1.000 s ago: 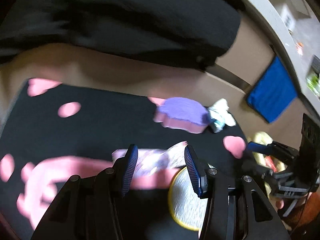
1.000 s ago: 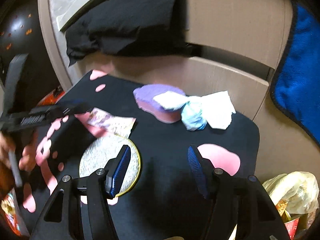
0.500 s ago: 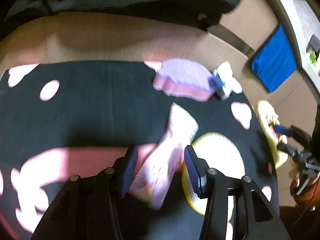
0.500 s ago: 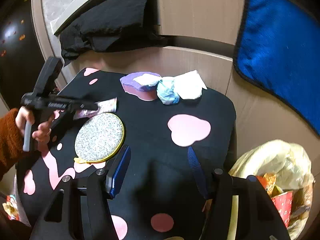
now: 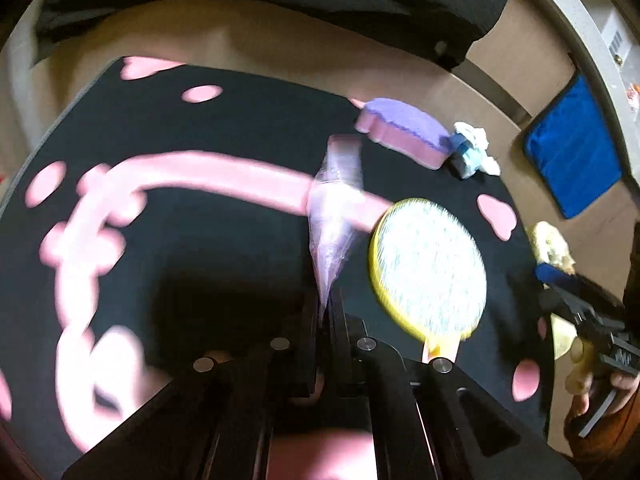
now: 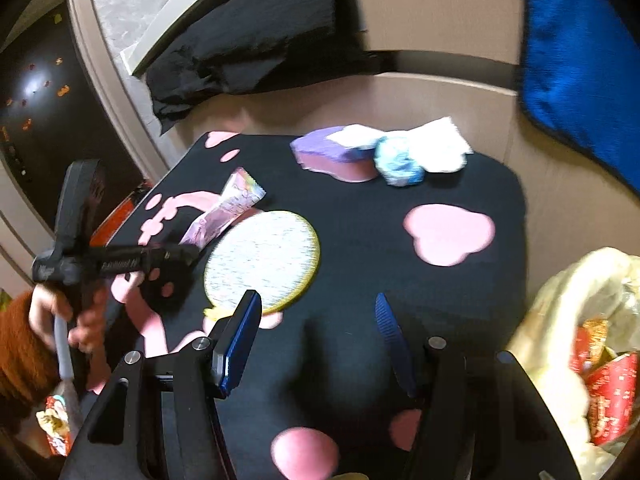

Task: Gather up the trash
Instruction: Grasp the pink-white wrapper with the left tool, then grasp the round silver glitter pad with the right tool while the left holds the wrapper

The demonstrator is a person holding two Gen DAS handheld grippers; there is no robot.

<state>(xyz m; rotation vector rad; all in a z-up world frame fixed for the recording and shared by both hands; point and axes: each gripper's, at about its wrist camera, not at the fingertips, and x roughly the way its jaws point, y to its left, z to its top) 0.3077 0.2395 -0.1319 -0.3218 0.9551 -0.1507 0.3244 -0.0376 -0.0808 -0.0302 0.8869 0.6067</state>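
My left gripper [image 5: 326,300] is shut on a pink and purple wrapper [image 5: 334,208] and holds it above the black table with pink shapes [image 5: 224,128]. The right wrist view shows the same wrapper [image 6: 228,212] pinched in the left gripper [image 6: 192,250]. My right gripper [image 6: 320,336] is open and empty above the table's near right part. A crumpled white and blue tissue [image 6: 416,156] lies at the far edge against a purple and pink sponge [image 6: 332,152]. A yellowish trash bag [image 6: 580,344] with red wrappers stands to the right of the table.
A round yellow-rimmed brush [image 6: 262,260] lies mid-table beside the wrapper. A black cloth [image 6: 256,40] hangs over the cabinet behind. A blue towel [image 6: 580,60] hangs at right. More wrappers [image 6: 56,428] lie on the floor at left.
My left gripper has closed on the wrapper and lifted it off the table. My right gripper has drawn back toward the trash bag and stays open.
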